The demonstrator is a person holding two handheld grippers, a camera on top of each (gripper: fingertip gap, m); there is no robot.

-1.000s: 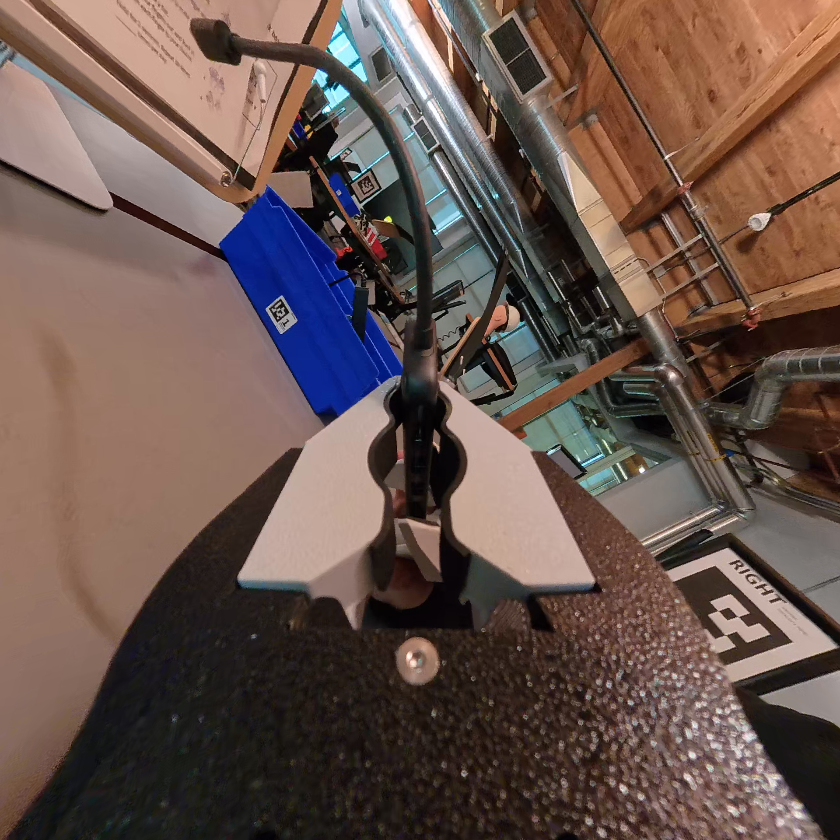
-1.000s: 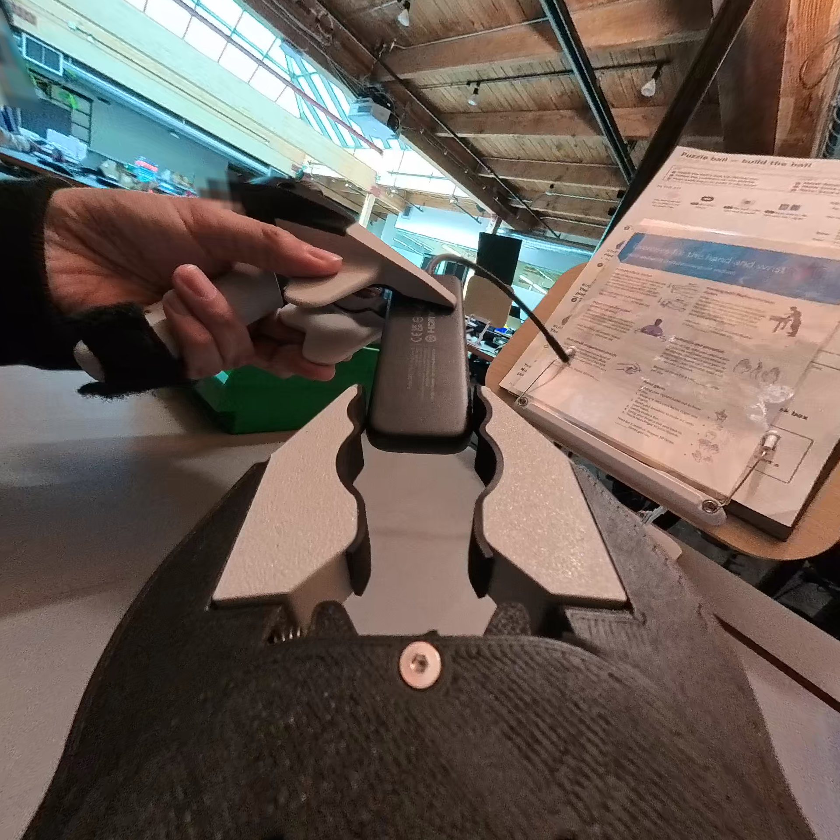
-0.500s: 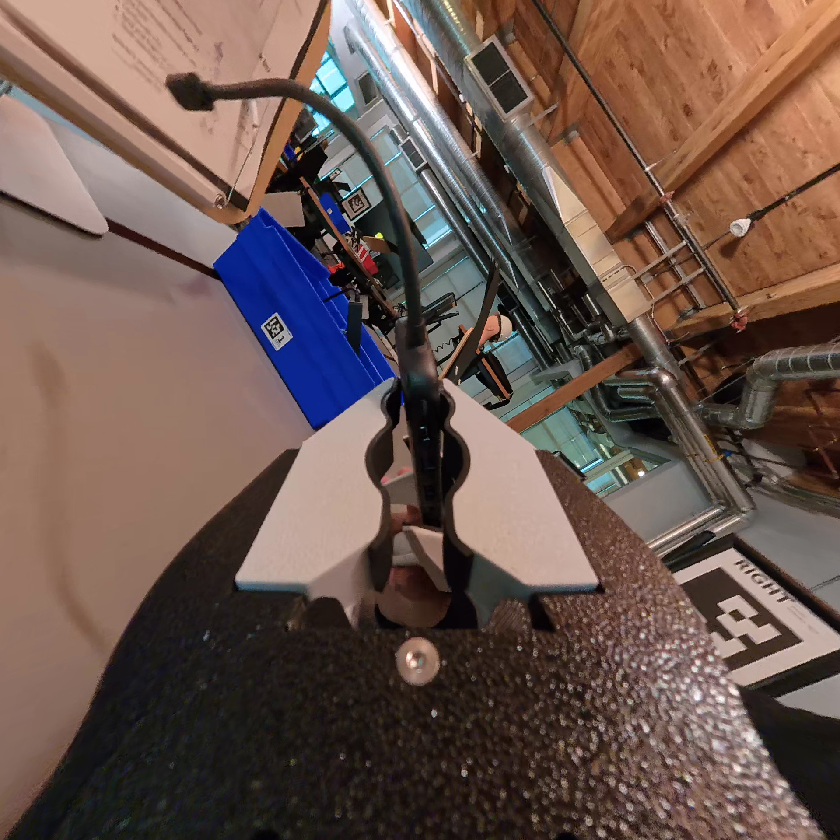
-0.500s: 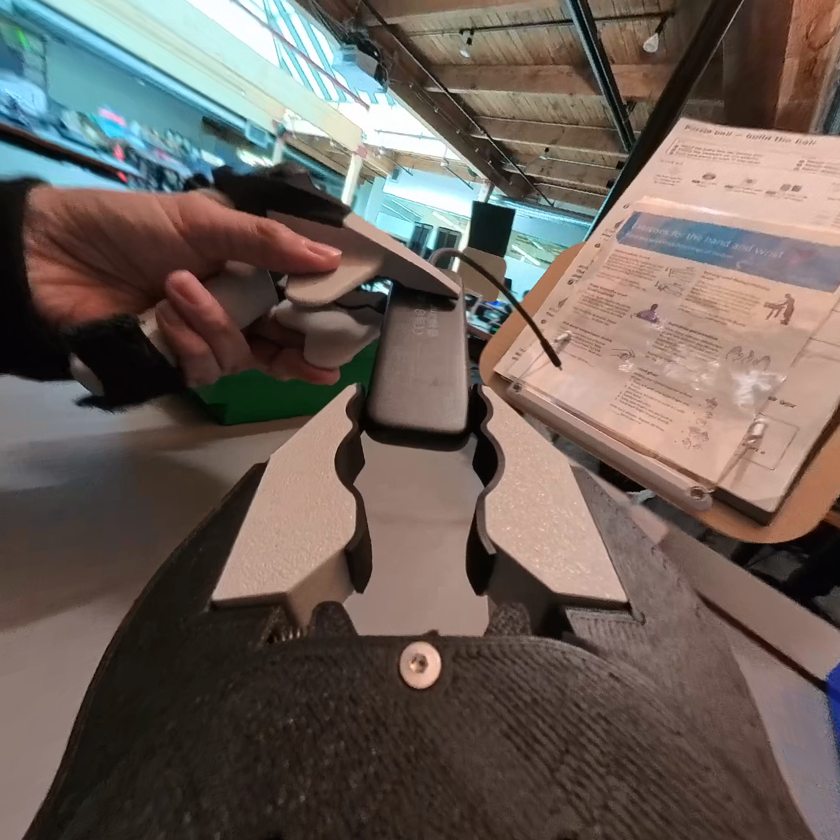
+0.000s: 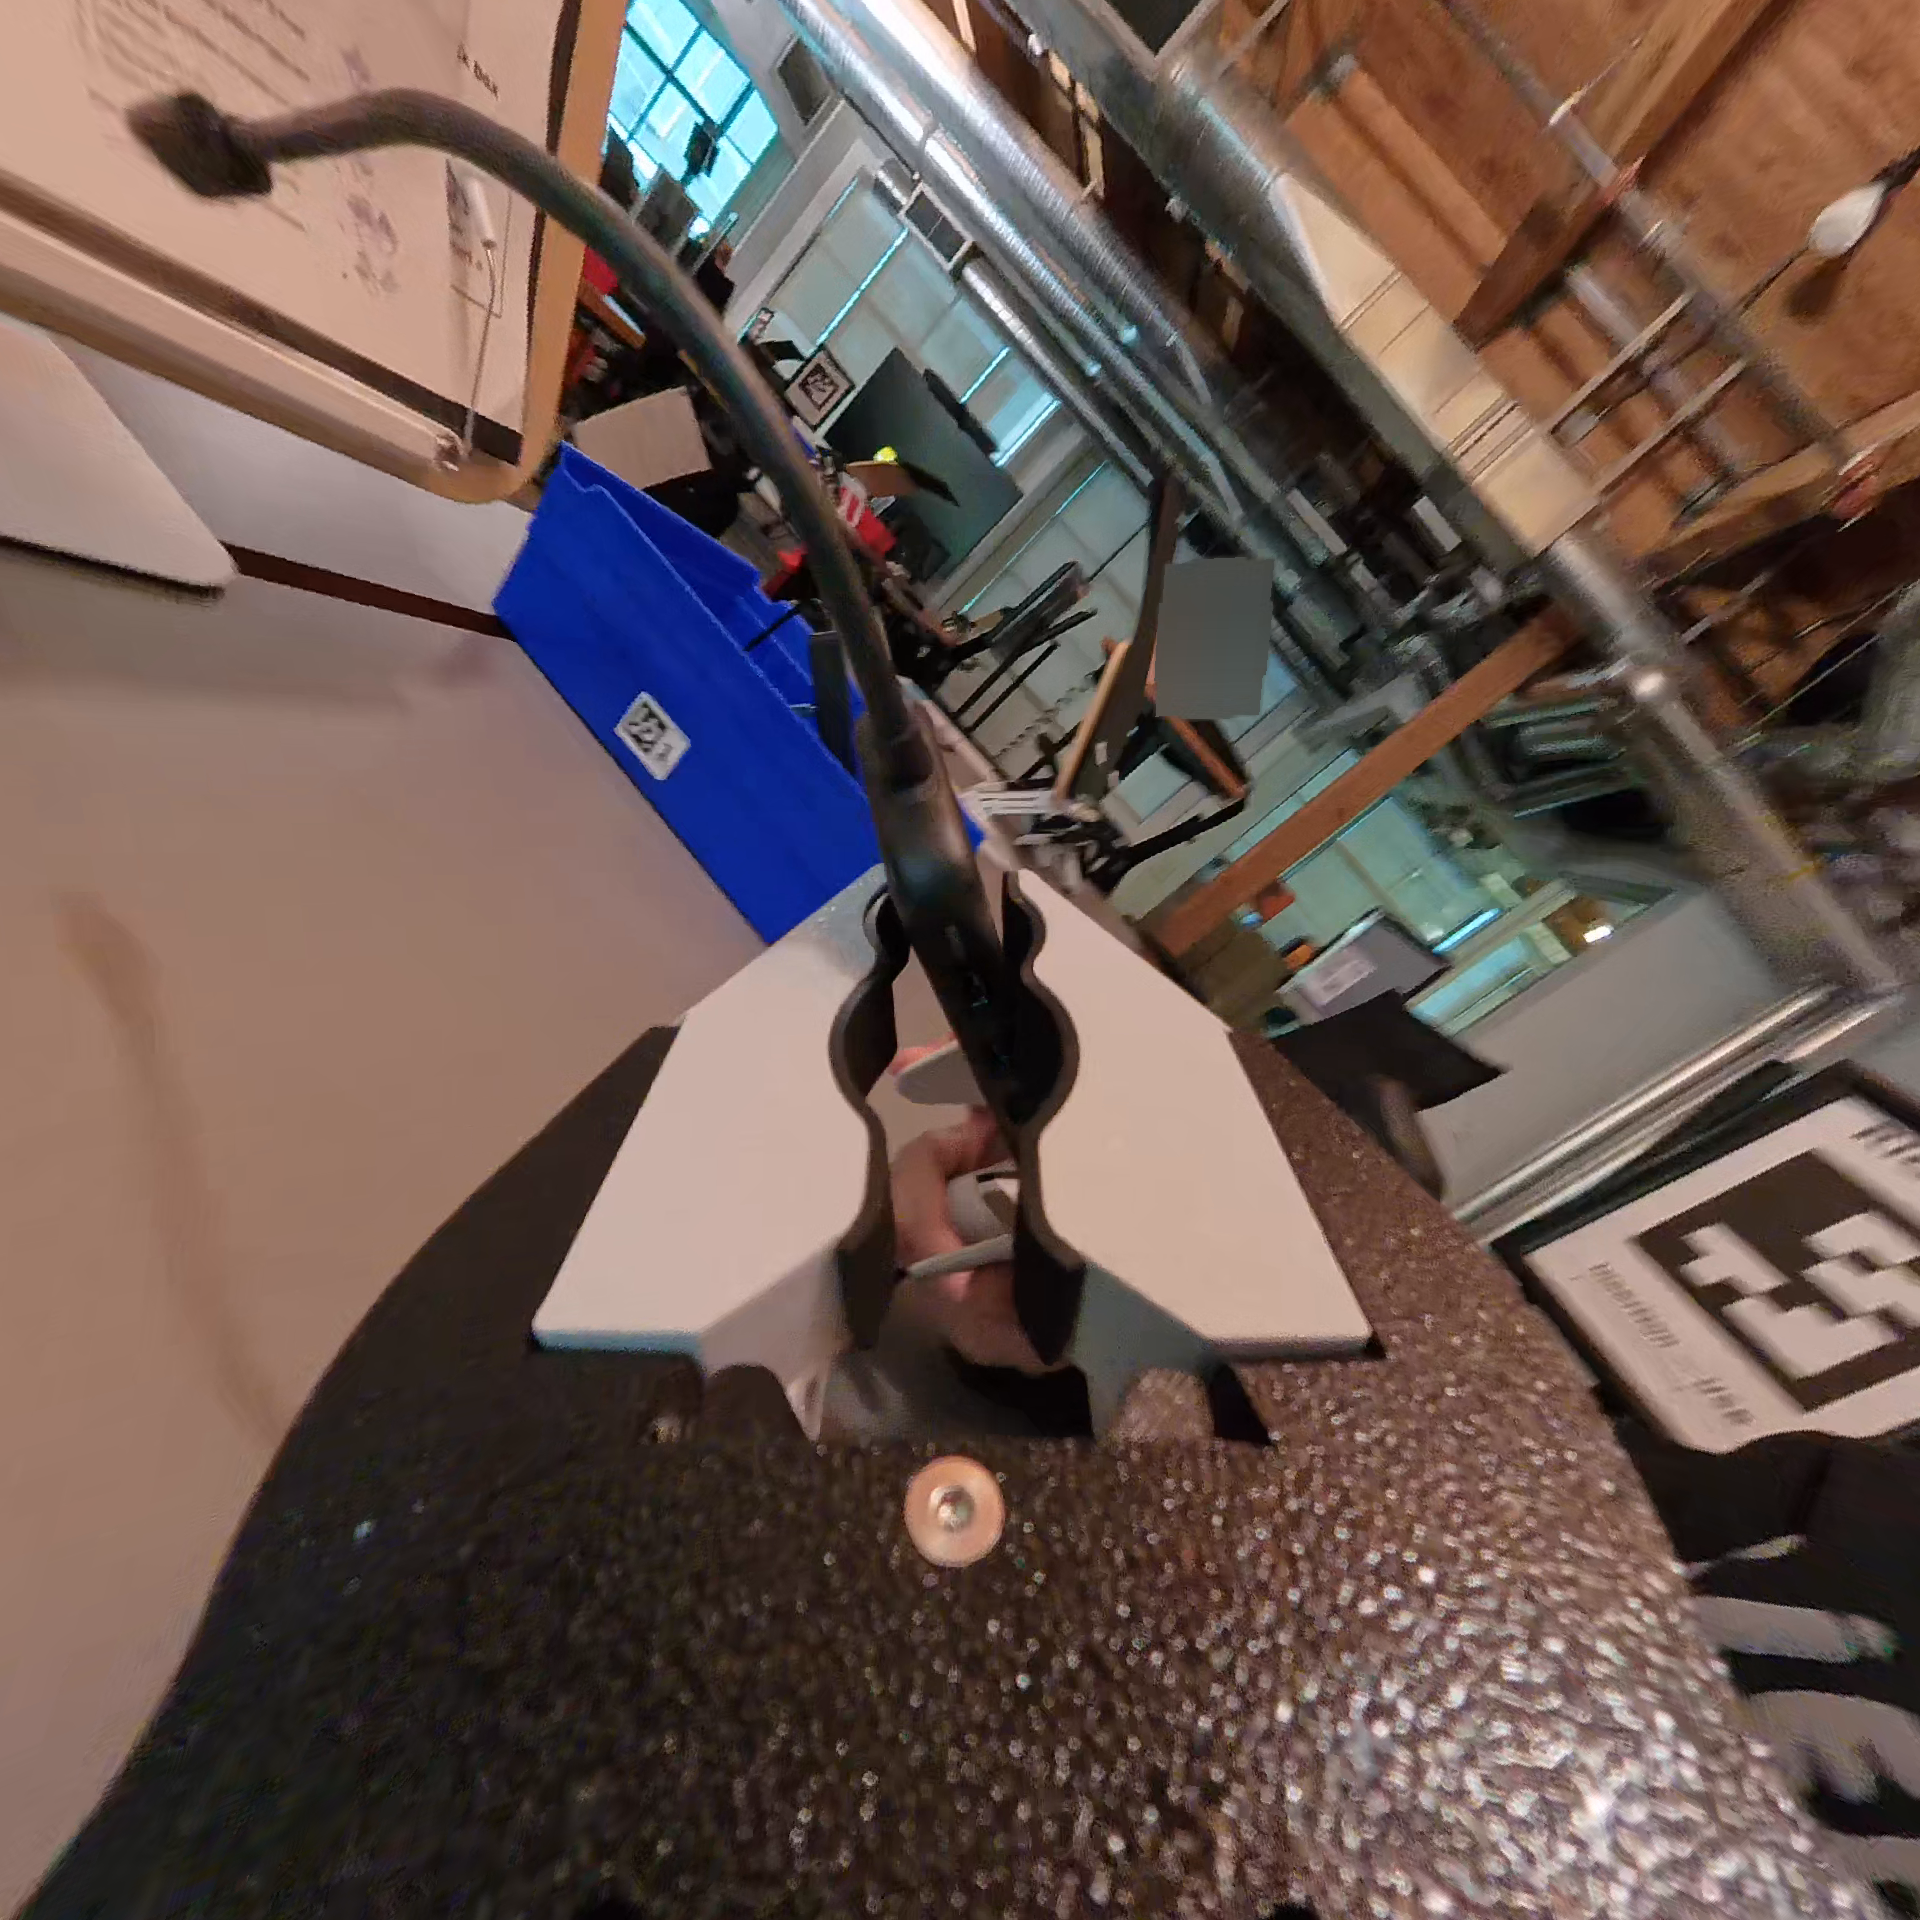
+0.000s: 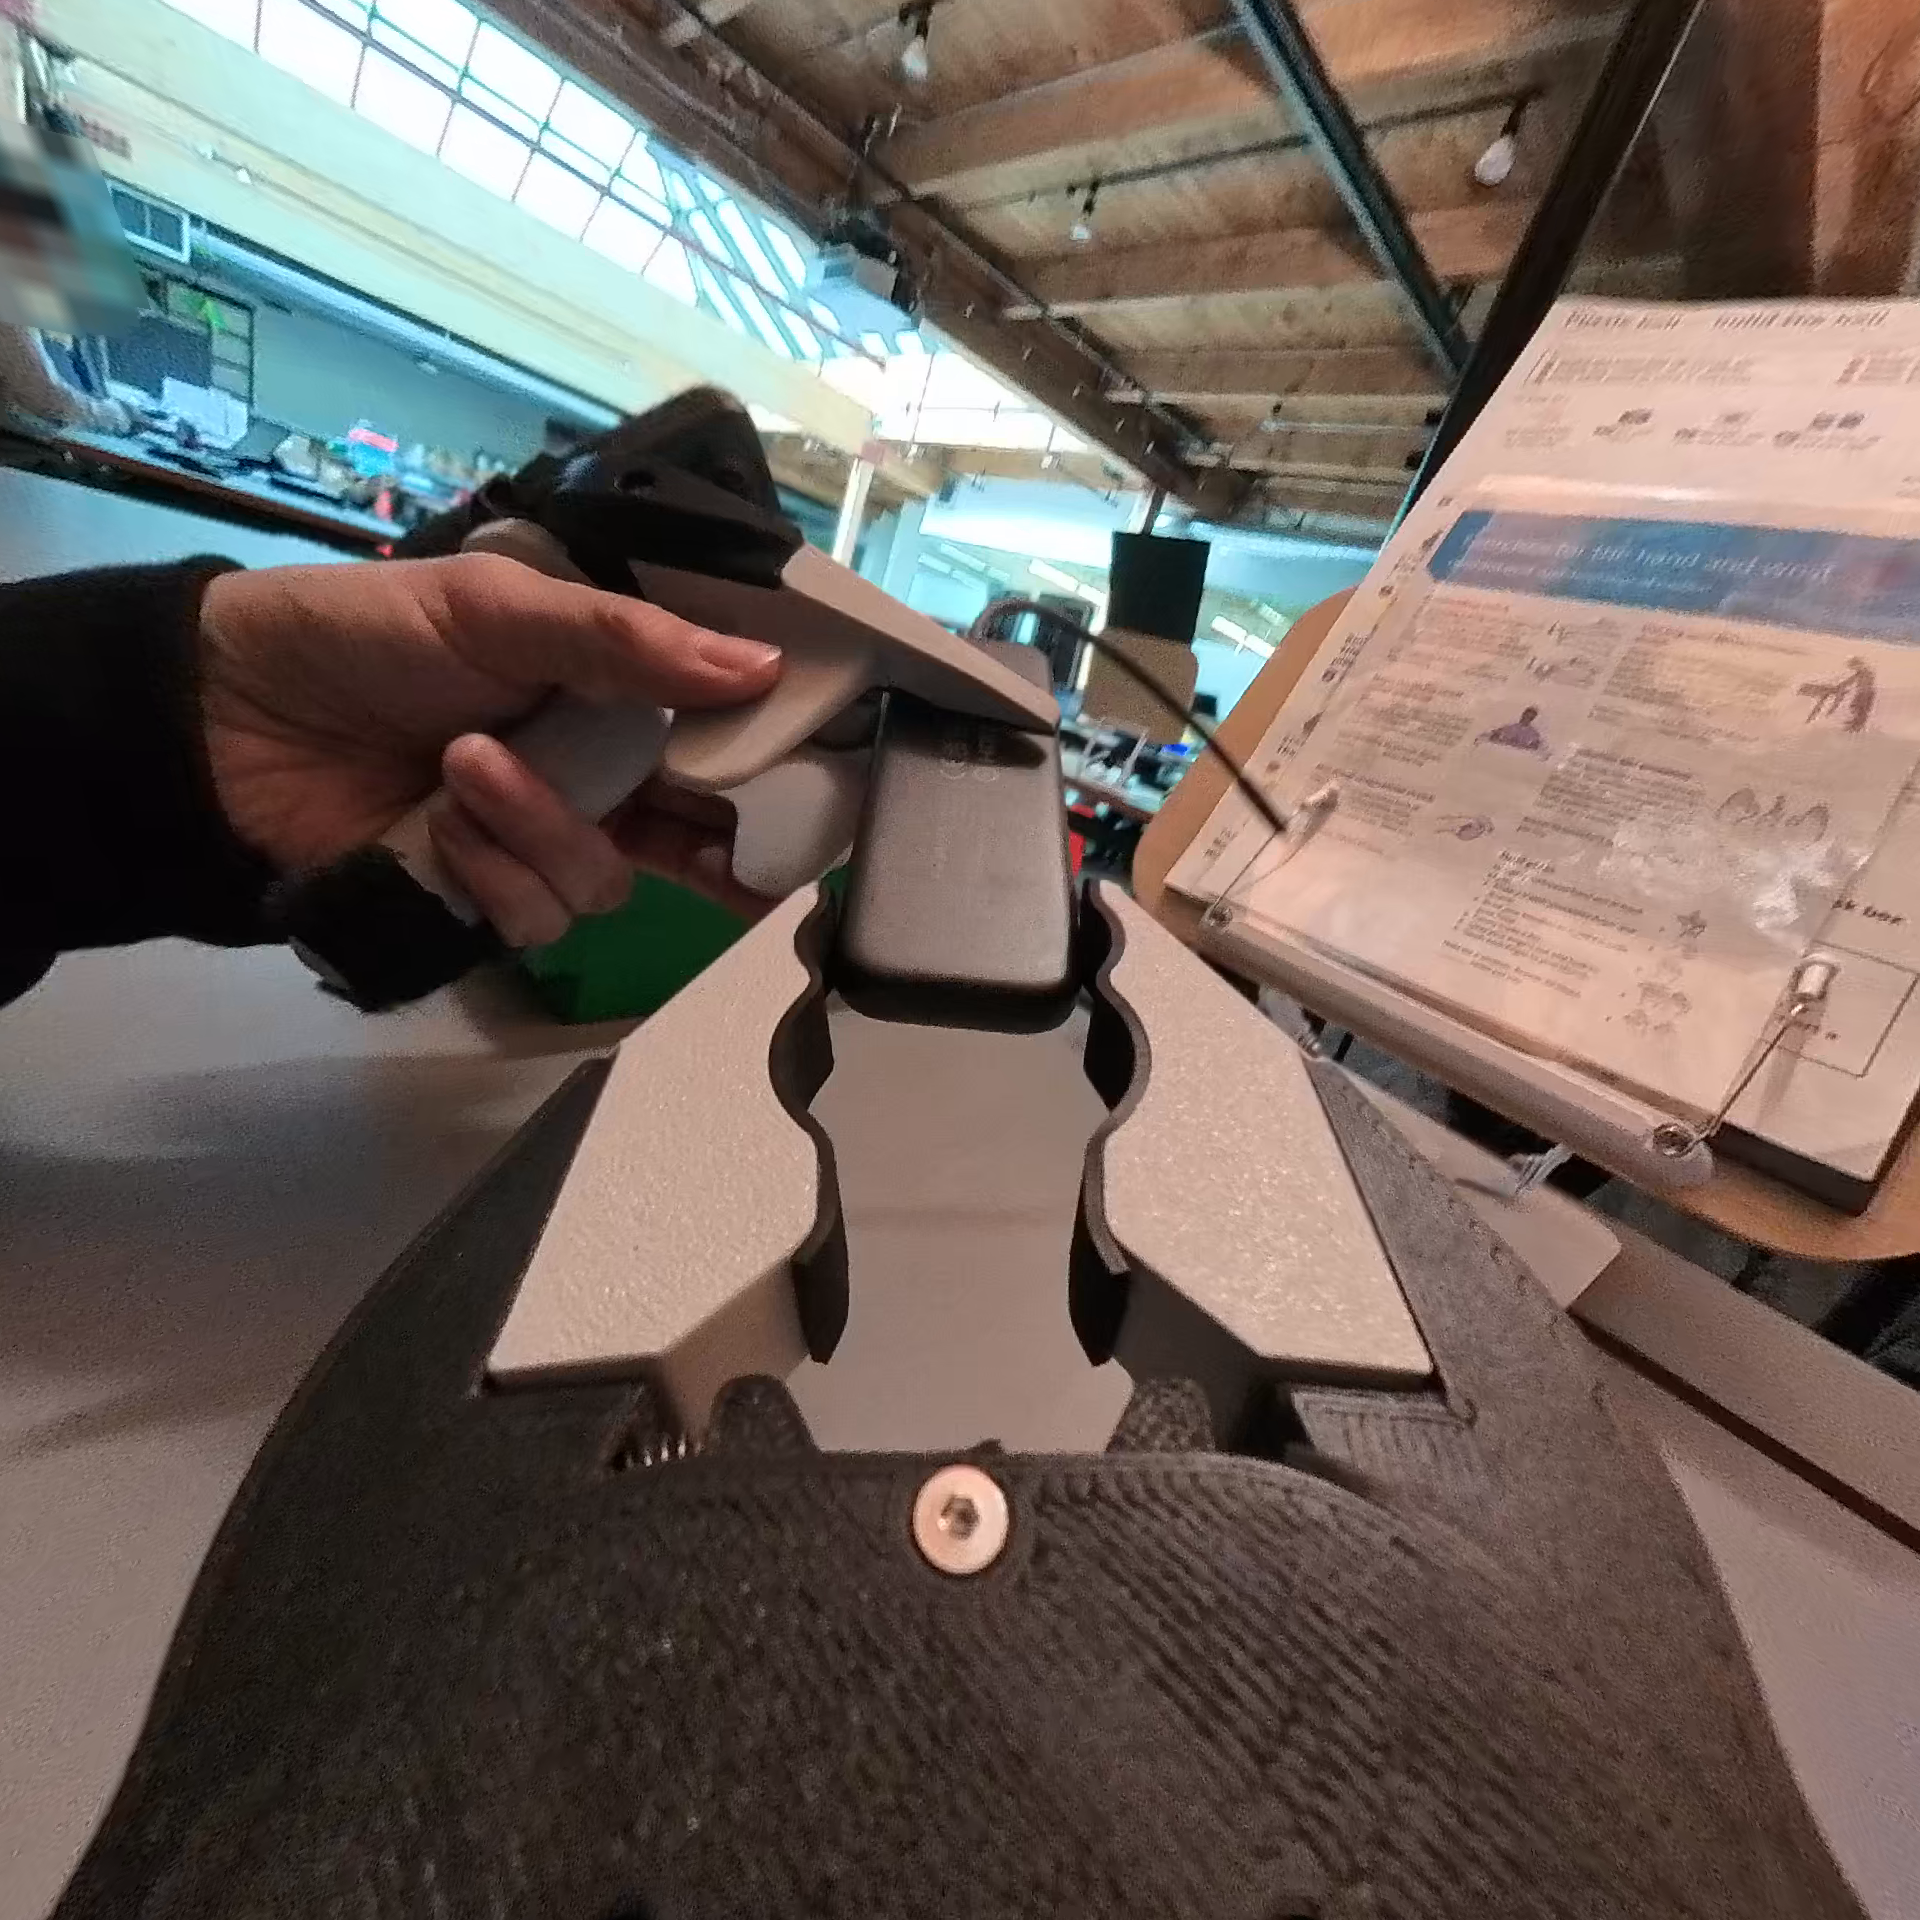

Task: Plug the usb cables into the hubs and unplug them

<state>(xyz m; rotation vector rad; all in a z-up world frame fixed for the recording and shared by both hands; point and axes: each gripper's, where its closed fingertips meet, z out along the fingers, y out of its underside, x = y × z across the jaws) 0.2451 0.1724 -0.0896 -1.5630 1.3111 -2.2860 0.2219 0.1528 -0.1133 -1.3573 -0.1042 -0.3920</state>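
A grey USB hub (image 6: 956, 852) is held up off the table between both grippers. My right gripper (image 6: 956, 935) is shut on its near end. My left gripper (image 6: 966, 727), held by a hand, clamps the far end from the left, one finger above and one below. In the left wrist view the hub (image 5: 966, 997) shows edge-on and tilted between the fingers of my left gripper (image 5: 940, 904). The hub's black cable (image 5: 665, 291) arcs up and left to a free plug (image 5: 197, 145). It also shows in the right wrist view (image 6: 1153, 696), hanging loose.
A wooden stand with a clipped instruction sheet (image 6: 1610, 779) stands on the right, also in the left wrist view (image 5: 312, 208). A blue bin (image 5: 686, 717) and a green bin (image 6: 634, 956) sit at the far edges of the pale table (image 6: 208, 1143).
The left wrist view has rolled and shifted. The hub now sits tilted between the left fingers, which stand slightly wider apart. The cable's plug has swung left. The right gripper's hold is unchanged.
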